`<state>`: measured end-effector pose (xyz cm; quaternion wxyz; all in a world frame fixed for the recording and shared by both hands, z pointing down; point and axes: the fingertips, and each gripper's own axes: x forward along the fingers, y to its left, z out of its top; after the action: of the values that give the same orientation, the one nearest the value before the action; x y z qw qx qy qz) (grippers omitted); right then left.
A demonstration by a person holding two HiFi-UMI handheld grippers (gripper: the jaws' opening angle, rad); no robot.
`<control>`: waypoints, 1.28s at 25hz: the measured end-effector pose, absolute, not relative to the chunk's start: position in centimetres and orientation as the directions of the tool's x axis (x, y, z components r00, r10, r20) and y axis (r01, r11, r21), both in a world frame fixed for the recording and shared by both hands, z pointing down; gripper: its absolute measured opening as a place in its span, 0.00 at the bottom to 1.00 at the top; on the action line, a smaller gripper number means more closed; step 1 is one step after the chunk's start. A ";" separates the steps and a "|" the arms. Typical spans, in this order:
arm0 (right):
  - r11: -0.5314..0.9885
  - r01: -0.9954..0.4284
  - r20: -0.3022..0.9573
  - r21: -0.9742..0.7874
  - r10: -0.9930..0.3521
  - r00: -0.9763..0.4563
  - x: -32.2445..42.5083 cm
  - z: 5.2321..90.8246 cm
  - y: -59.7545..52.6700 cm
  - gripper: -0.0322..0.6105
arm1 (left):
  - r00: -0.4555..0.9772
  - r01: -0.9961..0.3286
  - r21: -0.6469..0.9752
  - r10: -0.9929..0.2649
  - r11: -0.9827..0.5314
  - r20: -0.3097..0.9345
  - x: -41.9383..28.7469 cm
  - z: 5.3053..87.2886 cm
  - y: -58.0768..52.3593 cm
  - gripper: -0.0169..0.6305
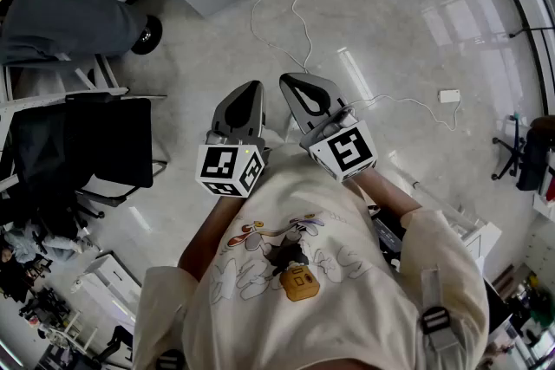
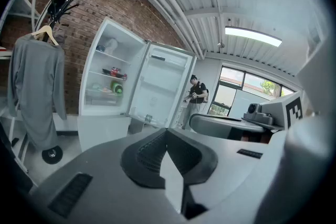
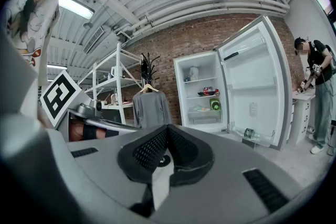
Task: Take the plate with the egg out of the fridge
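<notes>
Currently both tongs sit close to the chest, well apart from the fridge (image 3: 179, 97). The left gripper (image 2: 167, 134) has its jaws pressed together on nothing, and the right gripper (image 3: 168, 131) is likewise closed and empty. The fridge stands open at about 1 o'clock in the right gripper view, with its door (image 3: 257, 81) swung toward 3 o'clock. Inside, the plate with the egg is not resolved; a dark dish (image 3: 210, 93) on a middle shelf may be it, but it is too small to tell. Risks as judged:
- picking the wrong dish;
- arriving with the jaws closed and nudging the shelf load;
- tilting the plate on withdrawal, so the egg rolls off;
- catching a foot on the white cable (image 1: 295, 9), which lies on the floor toward 12 o'clock in the head view.
</notes>
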<state>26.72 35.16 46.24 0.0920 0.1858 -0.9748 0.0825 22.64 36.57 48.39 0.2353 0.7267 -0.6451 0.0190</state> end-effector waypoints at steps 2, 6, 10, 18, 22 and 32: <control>0.920 -0.371 0.211 -0.127 -0.340 -0.916 26.7 46.3 35.2 0.06 | 0.165 -0.949 0.309 -0.932 -0.060 0.324 22.6 48.1 36.5 0.04; 0.917 -0.371 0.207 -0.148 -0.338 -0.918 27.0 46.6 34.8 0.06 | 0.162 -0.953 0.297 -0.932 -0.061 0.326 23.0 48.2 36.6 0.04; 0.897 -0.392 0.207 -0.204 -0.352 -0.913 27.4 46.9 34.3 0.06 | 0.149 -0.954 0.296 -0.931 -0.046 0.333 22.9 48.4 36.7 0.04; 0.850 -0.493 0.224 -0.184 -0.452 -0.863 26.7 48.8 34.2 0.06 | 0.203 -0.944 0.317 -0.918 -0.091 0.341 22.4 51.0 36.2 0.04; 0.822 -0.529 0.258 -0.210 -0.475 -0.841 30.2 48.2 34.3 0.06 | 0.206 -0.944 0.318 -0.915 -0.092 0.347 26.0 49.5 35.5 0.04; 0.817 -0.531 0.248 -0.224 -0.479 -0.842 34.2 48.9 33.6 0.06 | 0.172 -0.947 0.314 -0.924 -0.060 0.342 29.2 49.2 35.7 0.04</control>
<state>34.25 33.65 48.94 0.0905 0.2660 -0.9489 0.1435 29.23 35.71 49.23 0.2378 0.7276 -0.6430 0.0247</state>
